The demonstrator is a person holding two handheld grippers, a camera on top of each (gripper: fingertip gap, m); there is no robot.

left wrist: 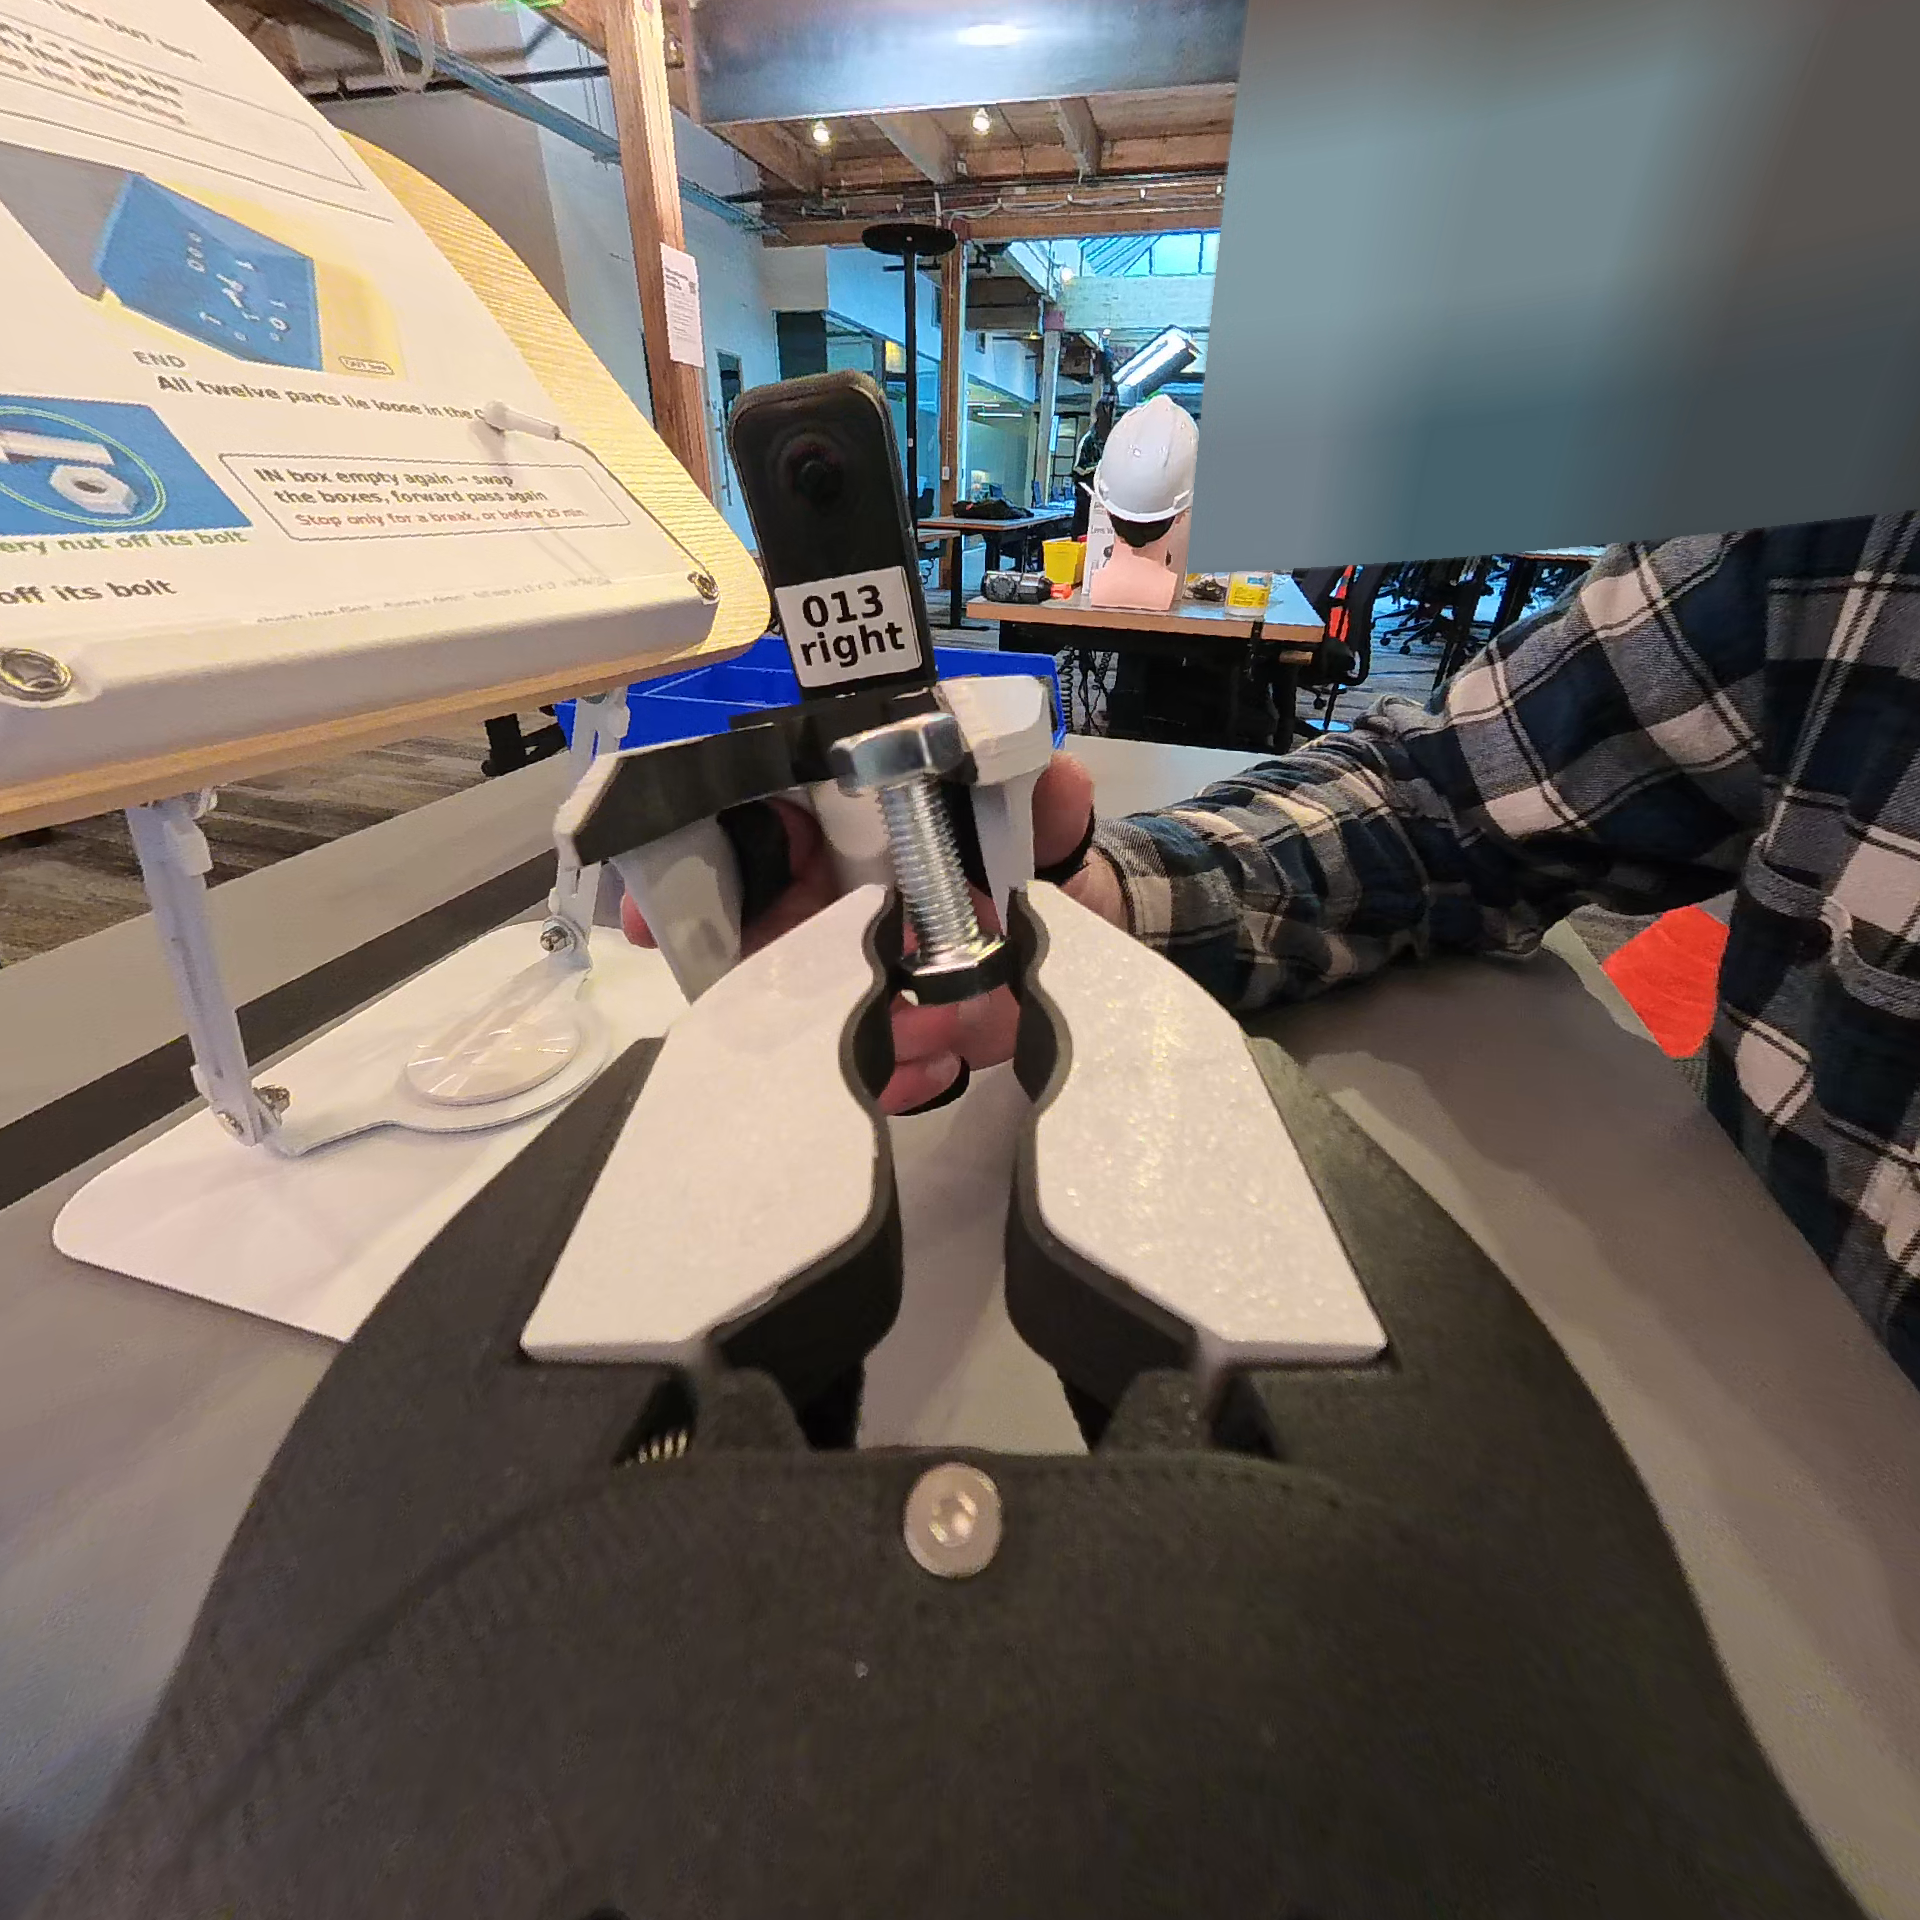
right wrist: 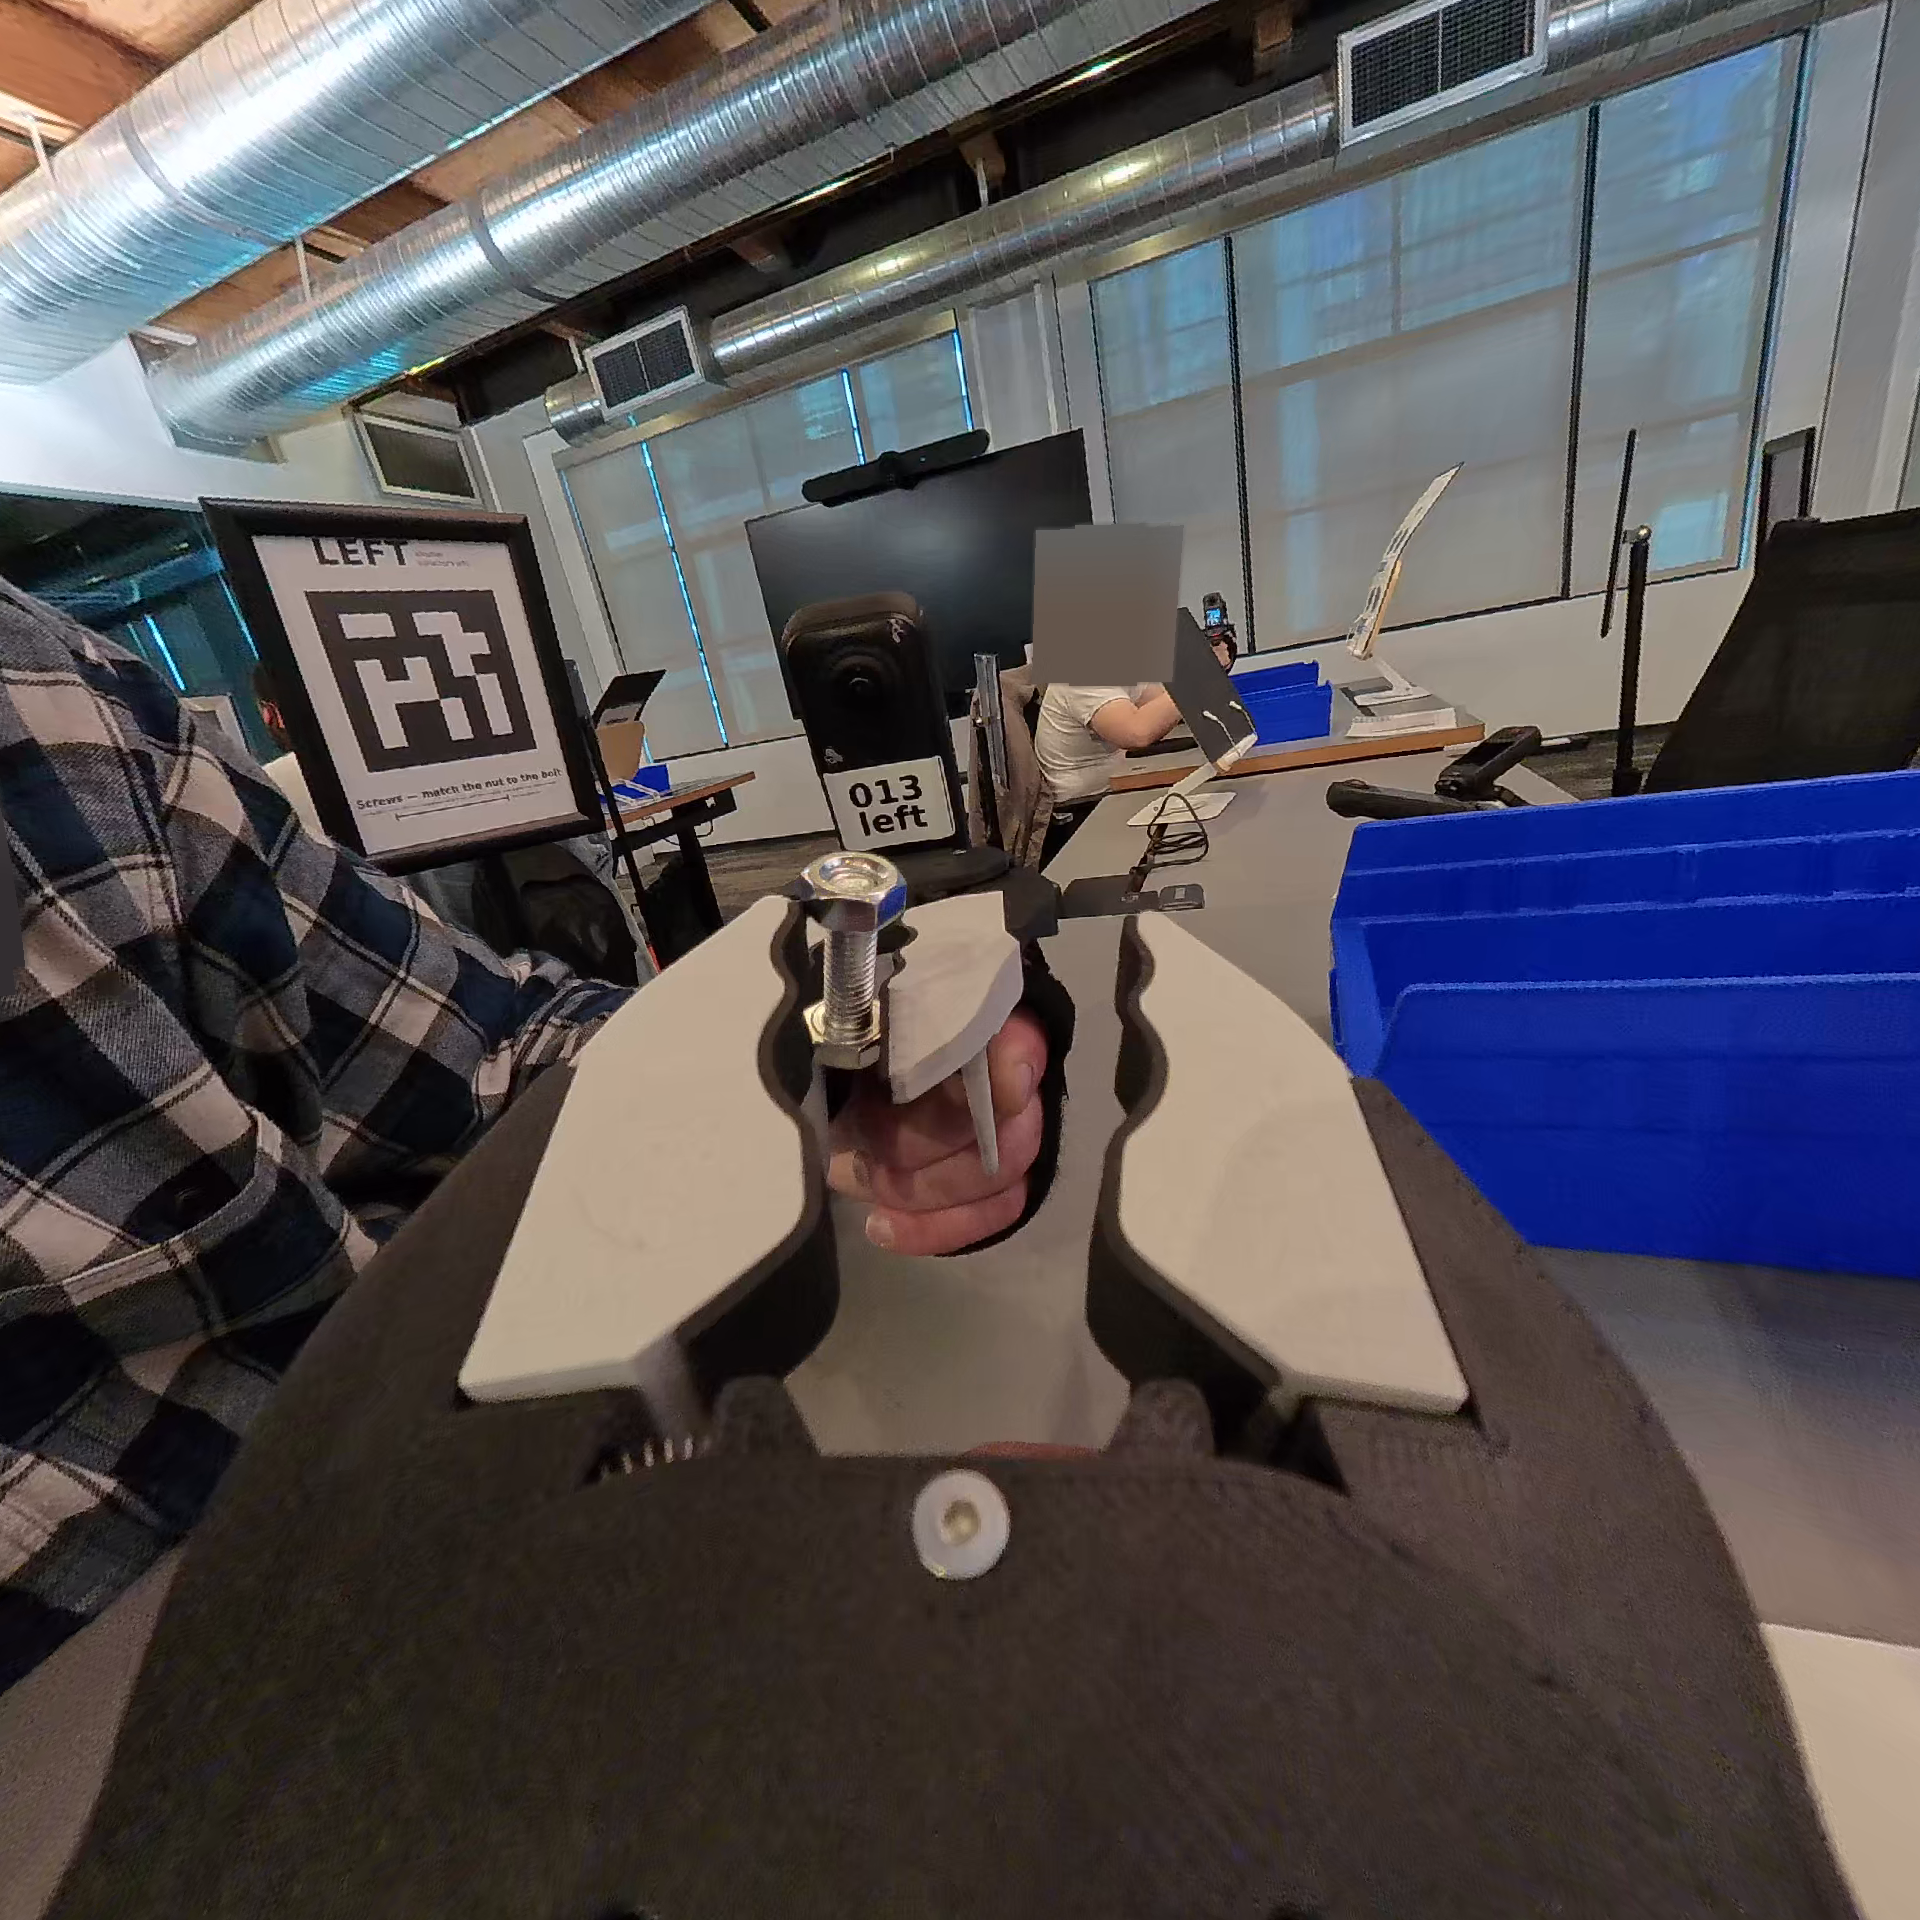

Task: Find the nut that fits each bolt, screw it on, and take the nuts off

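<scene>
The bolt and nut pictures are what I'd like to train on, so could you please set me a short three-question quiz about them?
1. True or false: the left gripper has its pads pressed on the nut at the lower end of the bolt.
2. How do the right gripper's jaws stand? A) shut on the bolt head B) wide apart, the bolt by one finger C) shut on a blue bin
3. Fill in: beside the right gripper, on the grey table, stands a ____ bin.

Key: 1 true; 2 B; 3 blue.
</scene>
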